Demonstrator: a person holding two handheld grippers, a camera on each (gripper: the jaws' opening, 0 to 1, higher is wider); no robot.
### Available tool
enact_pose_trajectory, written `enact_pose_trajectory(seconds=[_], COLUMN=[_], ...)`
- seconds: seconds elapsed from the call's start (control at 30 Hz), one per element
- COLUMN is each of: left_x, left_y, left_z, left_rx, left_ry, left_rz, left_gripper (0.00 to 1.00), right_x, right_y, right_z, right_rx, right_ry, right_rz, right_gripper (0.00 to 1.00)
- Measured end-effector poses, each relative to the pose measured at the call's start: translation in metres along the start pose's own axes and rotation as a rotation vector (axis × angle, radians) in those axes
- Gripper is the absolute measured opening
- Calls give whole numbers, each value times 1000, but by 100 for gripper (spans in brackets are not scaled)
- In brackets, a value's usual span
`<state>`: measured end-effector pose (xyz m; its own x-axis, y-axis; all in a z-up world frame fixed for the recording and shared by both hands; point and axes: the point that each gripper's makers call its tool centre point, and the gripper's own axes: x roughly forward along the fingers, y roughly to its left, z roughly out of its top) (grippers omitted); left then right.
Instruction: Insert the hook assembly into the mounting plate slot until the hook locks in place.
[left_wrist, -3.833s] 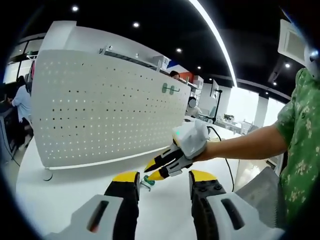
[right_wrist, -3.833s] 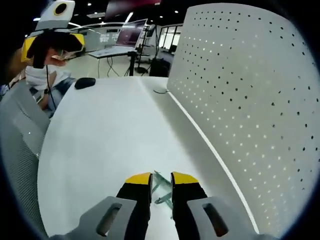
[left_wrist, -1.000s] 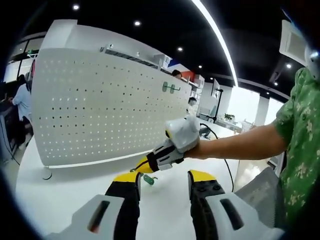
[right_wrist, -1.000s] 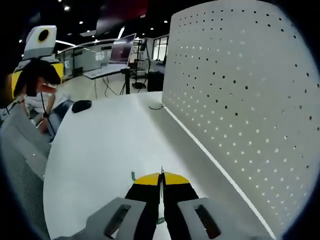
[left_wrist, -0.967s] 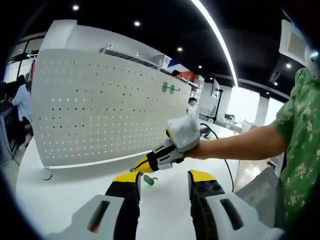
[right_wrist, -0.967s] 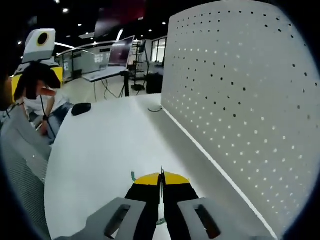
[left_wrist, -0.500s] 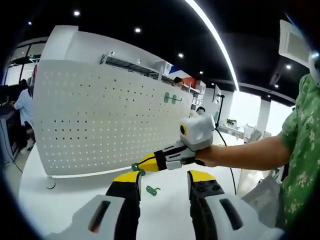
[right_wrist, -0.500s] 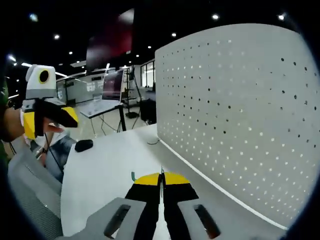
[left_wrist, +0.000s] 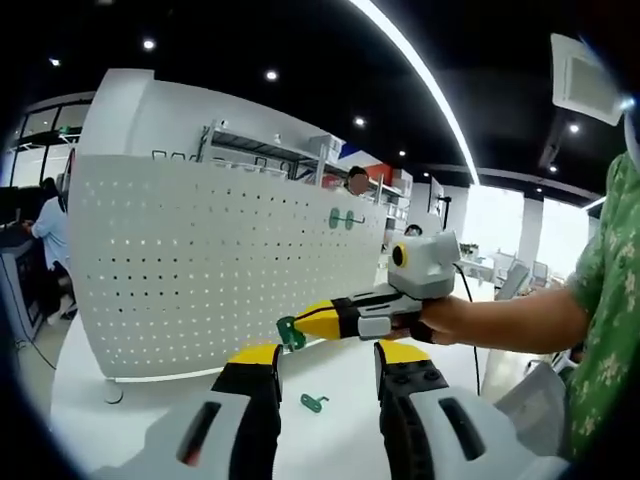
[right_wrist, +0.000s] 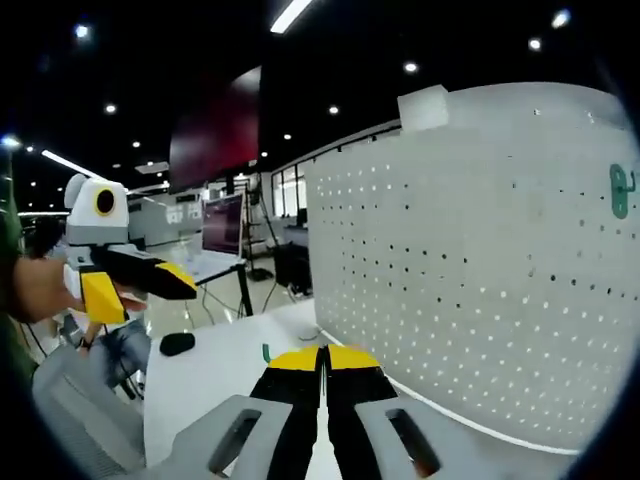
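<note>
Up near the pegboard (left_wrist: 200, 260), right hand-held gripper (left_wrist: 300, 325) pinches a green hook (left_wrist: 289, 333).

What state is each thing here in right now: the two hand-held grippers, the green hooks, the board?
Right hand-held gripper: shut on a hook, raised.
Left hand-held gripper: open, holding nothing.
Spare hook: lying on the table.
Pegboard: upright, two hooks already hung.

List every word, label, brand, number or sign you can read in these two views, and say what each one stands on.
No text can be read in either view.
Pegboard: holes and green hooks, no lettering.
Right gripper, shut on a green hook: no legible marking.
Left gripper: no legible marking.
Background screen: too small and blurred to read.
Red-and-blue sign behind the pegboard: too small to read.
</note>
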<state>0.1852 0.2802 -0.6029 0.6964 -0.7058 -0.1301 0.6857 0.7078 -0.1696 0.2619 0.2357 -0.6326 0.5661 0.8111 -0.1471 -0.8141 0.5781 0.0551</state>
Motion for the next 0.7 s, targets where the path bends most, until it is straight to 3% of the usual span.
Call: enact_pose_trajectory(seconds=[0.37, 0.7], left_x=[-5, -6], left_y=[1, -8], left_z=[30, 62], left_rx=[39, 70], left_ry=[-53, -124], left_rz=[41, 59], left_gripper=[38, 38], right_x=[-22, -40], right_y=[10, 21], right_z=[52, 88], right_rx=[48, 87], right_ry=[-155, -269], right_rz=[-25, -49], right_gripper=[0, 0])
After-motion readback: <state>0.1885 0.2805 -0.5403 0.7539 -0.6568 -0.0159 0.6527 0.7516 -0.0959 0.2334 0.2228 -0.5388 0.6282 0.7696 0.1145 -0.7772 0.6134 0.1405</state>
